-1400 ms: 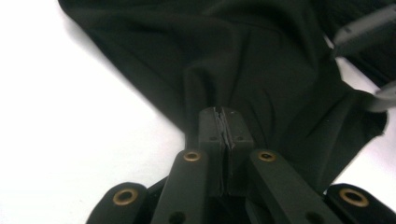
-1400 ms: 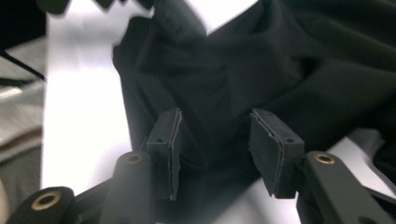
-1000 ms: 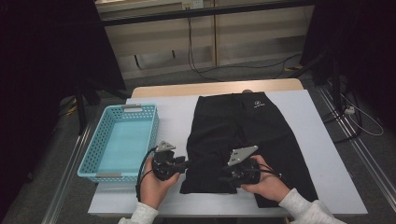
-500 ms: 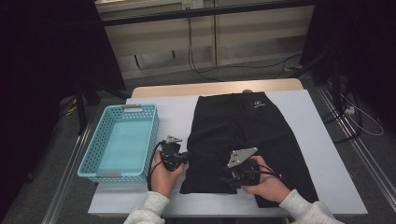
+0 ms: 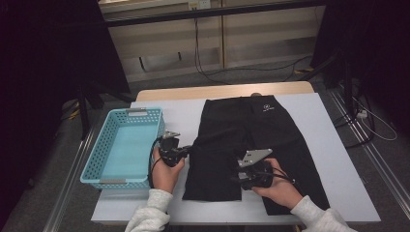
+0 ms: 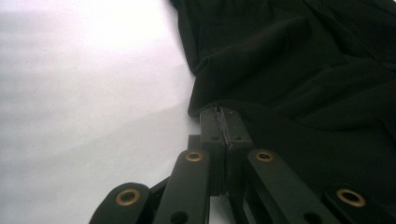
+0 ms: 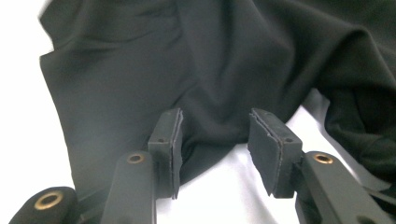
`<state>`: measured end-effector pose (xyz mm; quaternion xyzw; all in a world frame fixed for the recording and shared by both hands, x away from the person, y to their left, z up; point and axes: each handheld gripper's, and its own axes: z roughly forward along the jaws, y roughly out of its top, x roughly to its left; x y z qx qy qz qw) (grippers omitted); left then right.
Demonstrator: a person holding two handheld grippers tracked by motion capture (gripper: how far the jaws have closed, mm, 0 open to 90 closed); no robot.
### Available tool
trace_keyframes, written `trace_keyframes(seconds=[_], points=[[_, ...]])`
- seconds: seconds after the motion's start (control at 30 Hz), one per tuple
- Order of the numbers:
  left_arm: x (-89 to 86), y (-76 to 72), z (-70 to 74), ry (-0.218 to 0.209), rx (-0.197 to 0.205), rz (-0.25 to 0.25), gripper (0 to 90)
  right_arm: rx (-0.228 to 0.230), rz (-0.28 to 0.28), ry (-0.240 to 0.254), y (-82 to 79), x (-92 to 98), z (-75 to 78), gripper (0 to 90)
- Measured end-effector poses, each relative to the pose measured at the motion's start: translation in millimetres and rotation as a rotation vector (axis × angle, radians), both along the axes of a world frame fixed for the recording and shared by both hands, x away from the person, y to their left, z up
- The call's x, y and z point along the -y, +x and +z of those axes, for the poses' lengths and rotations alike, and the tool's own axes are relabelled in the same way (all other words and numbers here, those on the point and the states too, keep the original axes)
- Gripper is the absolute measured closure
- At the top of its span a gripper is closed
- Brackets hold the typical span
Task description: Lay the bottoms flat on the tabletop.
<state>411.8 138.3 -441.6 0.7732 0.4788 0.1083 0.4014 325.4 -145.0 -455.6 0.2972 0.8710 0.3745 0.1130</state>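
Since the earlier frames the left tool (image 5: 181, 151) has slid rightward from beside the basket to the left edge of the black shorts (image 5: 251, 145), and its jaws have just been closing; they now stand pressed together, and in the left gripper view the left tool's tips (image 6: 225, 125) sit right at a raised fold in the hem of the shorts (image 6: 299, 70) — whether any cloth is actually pinched between the pads I cannot tell, since the tips meet just where the fabric edge begins. Meanwhile the right tool (image 5: 241, 178) has kept its place over the lower part of the shorts, held in the person's right hand (image 5: 275, 188). In the right gripper view the right tool (image 7: 215, 135) stands partly open, its two pads apart with nothing between them; the rumpled black cloth (image 7: 210, 60) lies just beyond and under the tips, and a bare patch of white desk (image 7: 229, 186) shows in the gap. Seen from the high view, the shorts lie flat on the white desk (image 5: 329, 145), waistband away from the person and legs toward them, with the left side drawn into a slight ridge toward the left tool. At the desk's left end sits the light blue basket (image 5: 101, 150) — well apart from the shorts, just beside the person's left hand (image 5: 164, 171).
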Motion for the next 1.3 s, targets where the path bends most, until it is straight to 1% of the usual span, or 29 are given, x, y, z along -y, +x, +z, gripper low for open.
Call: trace_keyframes(seconds=[0.03, 0.07, 0.1, 0.13, 0.17, 0.2, 0.23, 0.3, 0.33, 0.4, 0.47, 0.53, 0.6, 0.63, 0.67, 0.7, 0.73, 0.8, 0.9, 0.97, 1.0, 1.07, 1.1, 1.13, 1.17, 1.2, 1.23, 1.27, 1.3], points=[[0.7, 0.4, -1.0, 0.007, 0.014, 0.000, 89.5, 0.006, 0.000, -0.008, 0.5, -0.8, -0.6, 55.1], [0.7, 1.0, -1.6, 0.006, 0.019, 0.004, 89.5, 0.001, -0.004, -0.009, 1.3, -1.5, -1.1, 55.1], [0.6, 1.6, -2.3, 0.002, 0.014, -0.001, 89.5, -0.010, -0.017, -0.009, 2.4, -2.1, -1.9, 55.0], [0.6, 1.6, -2.9, 0.015, 0.014, 0.001, 89.3, -0.012, -0.029, -0.011, 3.2, -2.7, -2.3, 55.1], [0.0, 1.6, -3.1, 0.017, 0.031, 0.006, 89.3, -0.011, -0.027, -0.010, 3.8, -2.9, -2.4, 55.0], [-1.2, 1.8, -3.0, 0.012, 0.037, 0.007, 89.0, -0.011, -0.029, -0.007, 4.2, -2.4, -1.9, 55.0], [-1.9, 1.8, -2.7, 0.019, 0.030, 0.010, 88.9, -0.006, -0.041, -0.004, 4.7, -1.1, -0.6, 55.0], [-2.7, 1.1, -1.8, 0.013, 0.037, 0.011, 88.9, -0.004, -0.059, 0.015, 6.9, 2.2, 1.4, 54.3], [-2.8, 0.9, -1.6, 0.023, 0.037, 0.011, 88.7, -0.008, -0.069, 0.017, 7.8, 3.1, 1.1, 53.8], [-2.5, 0.3, -2.1, 0.022, 0.030, 0.005, 88.7, -0.009, -0.082, 0.009, 9.1, 3.5, 0.1, 53.8], [-2.7, -0.4, -3.1, 0.028, 0.029, 0.009, 86.1, -0.013, -0.094, 0.011, 10.0, 4.1, 0.0, 53.8], [-3.6, -1.1, -3.8, 0.033, 0.031, 0.007, 79.7, -0.014, -0.109, 0.003, 11.2, 5.3, -0.6, 53.6], [-3.6, -1.7, -4.4, 0.048, 0.047, 0.013, 67.2, -0.032, -0.109, 0.007, 11.6, 5.8, -3.1, 54.1], [-3.5, -2.2, -4.6, 0.039, 0.052, 0.017, 61.5, -0.034, -0.113, 0.017, 11.5, 5.9, -3.9, 55.8], [-3.6, -3.1, -4.1, 0.038, 0.056, 0.021, 55.2, -0.037, -0.111, 0.021, 11.5, 5.6, -3.9, 59.5], [-3.9, -3.7, -3.6, 0.034, 0.056, 0.013, 49.1, -0.044, -0.098, 0.027, 11.4, 5.2, -3.7, 68.4], [-3.4, -4.9, -2.9, 0.028, 0.051, 0.013, 44.2, -0.055, -0.082, 0.037, 11.0, 4.6, -3.7, 74.9], [-2.8, -7.8, -1.8, 0.042, 0.065, 0.000, 39.3, -0.066, -0.062, 0.046, 10.0, 3.3, -3.6, 85.2], [-2.9, -10.3, -0.8, 0.031, 0.057, -0.022, 33.6, -0.070, -0.052, 0.037, 9.0, 4.1, -1.9, 88.5], [-1.6, -12.9, -0.6, 0.043, 0.054, -0.043, 32.7, -0.082, -0.048, 0.030, 7.7, 8.9, 0.0, 89.4], [-0.2, -13.9, -1.2, 0.038, 0.063, -0.054, 32.0, -0.086, -0.043, 0.024, 6.5, 12.2, 0.7, 89.4], [0.3, -14.4, -1.9, 0.056, 0.052, -0.070, 31.3, -0.101, -0.045, 0.017, 3.1, 19.3, 1.2, 89.4], [0.0, -14.3, -1.9, 0.051, 0.048, -0.074, 30.0, -0.107, -0.048, 0.019, 1.7, 22.6, 1.5, 89.3], [-0.1, -14.1, -2.0, 0.047, 0.045, -0.075, 29.1, -0.098, -0.044, 0.018, 0.6, 24.5, 2.3, 89.0], [0.2, -14.1, -2.0, 0.050, 0.046, -0.073, 28.8, -0.087, -0.041, 0.022, -0.2, 25.3, 3.3, 85.7], [0.4, -14.0, -1.9, 0.051, 0.047, -0.076, 28.0, -0.077, -0.052, 0.027, -0.5, 24.9, 4.9, 77.5], [1.1, -14.1, -1.9, 0.053, 0.049, -0.076, 27.4, -0.050, -0.053, 0.032, -1.1, 23.5, 6.7, 72.6], [1.4, -14.3, -1.6, 0.055, 0.049, -0.074, 27.2, -0.031, -0.036, 0.033, -2.3, 20.9, 8.9, 70.2], [1.6, -14.1, -1.6, 0.054, 0.052, -0.073, 26.4, -0.017, -0.023, 0.037, -3.5, 17.6, 10.6, 64.7]])
